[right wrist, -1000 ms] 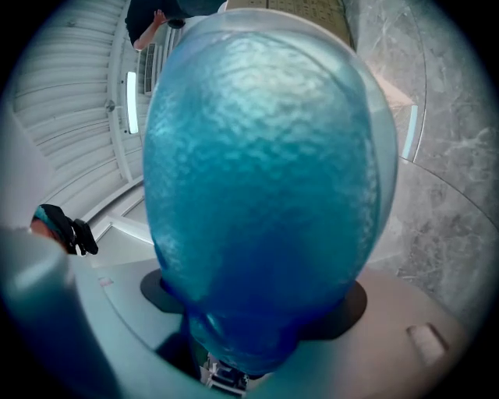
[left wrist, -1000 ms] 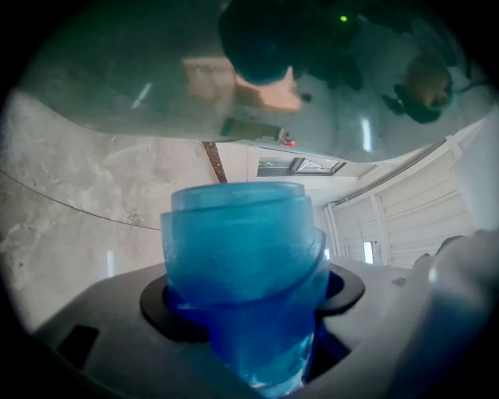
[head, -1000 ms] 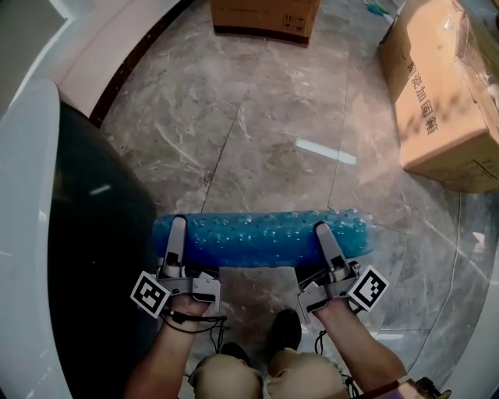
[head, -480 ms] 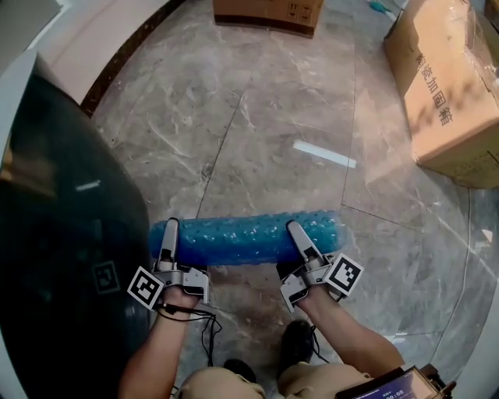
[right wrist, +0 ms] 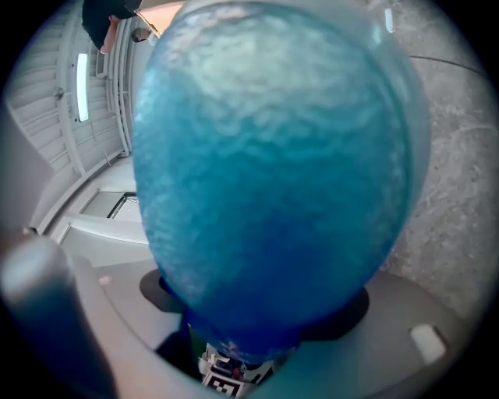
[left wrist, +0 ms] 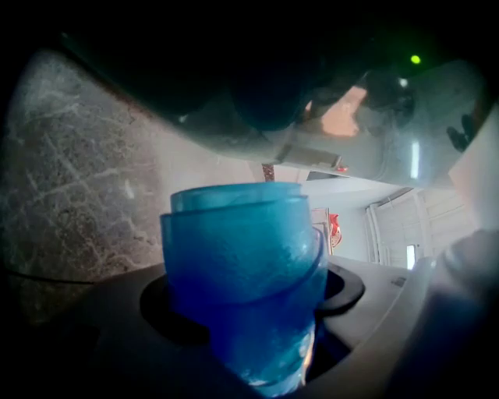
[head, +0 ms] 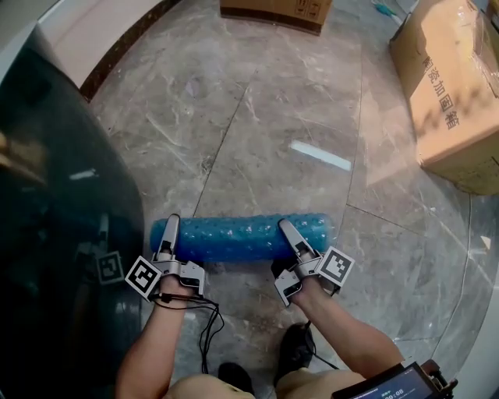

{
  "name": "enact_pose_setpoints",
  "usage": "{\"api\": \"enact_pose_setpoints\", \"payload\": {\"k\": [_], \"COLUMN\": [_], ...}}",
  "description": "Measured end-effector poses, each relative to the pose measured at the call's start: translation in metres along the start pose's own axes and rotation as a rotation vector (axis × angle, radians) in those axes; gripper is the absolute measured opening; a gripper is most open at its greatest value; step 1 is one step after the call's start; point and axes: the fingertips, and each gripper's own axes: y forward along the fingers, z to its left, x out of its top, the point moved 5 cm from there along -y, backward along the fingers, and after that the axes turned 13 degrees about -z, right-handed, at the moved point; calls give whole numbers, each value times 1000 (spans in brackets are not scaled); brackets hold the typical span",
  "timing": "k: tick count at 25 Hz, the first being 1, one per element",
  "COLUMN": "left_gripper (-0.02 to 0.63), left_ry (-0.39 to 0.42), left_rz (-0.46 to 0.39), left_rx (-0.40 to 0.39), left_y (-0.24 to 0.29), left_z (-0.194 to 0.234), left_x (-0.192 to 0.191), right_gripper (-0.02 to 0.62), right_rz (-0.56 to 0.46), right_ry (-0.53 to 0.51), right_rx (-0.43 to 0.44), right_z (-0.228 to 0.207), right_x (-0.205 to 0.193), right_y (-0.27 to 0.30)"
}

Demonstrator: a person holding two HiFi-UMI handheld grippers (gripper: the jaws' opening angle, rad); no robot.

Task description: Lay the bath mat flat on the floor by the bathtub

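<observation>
The bath mat (head: 234,238) is a translucent blue, bumpy roll, held level just above the grey marble floor (head: 273,117). My left gripper (head: 171,224) is shut on the roll near its left end. Toward the right end my right gripper (head: 285,227) is shut on it too. In the left gripper view the mat's coiled end (left wrist: 242,265) fills the space between the jaws. In the right gripper view the blue roll (right wrist: 273,179) covers almost everything. The bathtub's glossy dark side (head: 62,234) stands right beside the left gripper.
A large cardboard box (head: 448,86) sits on the floor at the right. Another box (head: 273,9) is at the far edge. A pale ledge with a dark strip (head: 101,39) curves along the upper left. The person's feet (head: 296,347) are just behind the mat.
Both grippers have carried the rolled mat lower toward the floor and nearer the dark tub side. The mat is still rolled and both grips are unchanged.
</observation>
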Motion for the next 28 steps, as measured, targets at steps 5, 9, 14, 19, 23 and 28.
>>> {"api": "enact_pose_setpoints", "payload": {"k": [5,9,14,19,23,28], "left_gripper": [342,353,405,328,268,256], "left_ry": [-7,5,40,79,157,190], "left_rz": [-12,-2,106,133,200,242], "left_rx": [36,32,74,56,23,-20], "left_y": [-5,-6,-30,-50,-42,-35], "left_z": [22,22,20,12,-4,-23], "left_x": [6,0,-11,-11,-21,-30], "right_gripper": [393,399,474,416,303,229], "right_rz": [59,105,207,246,246,244], "right_ry": [15,36,47,-172,-344,-612], "right_rx": [-77,-71,-85,-35,-25,-20], "right_z": [-25,-25,-16,6,18,27], "right_x": [-8,-3,-4,-6,0,22], "right_y": [2,2,-22,-45,-45,-37]}}
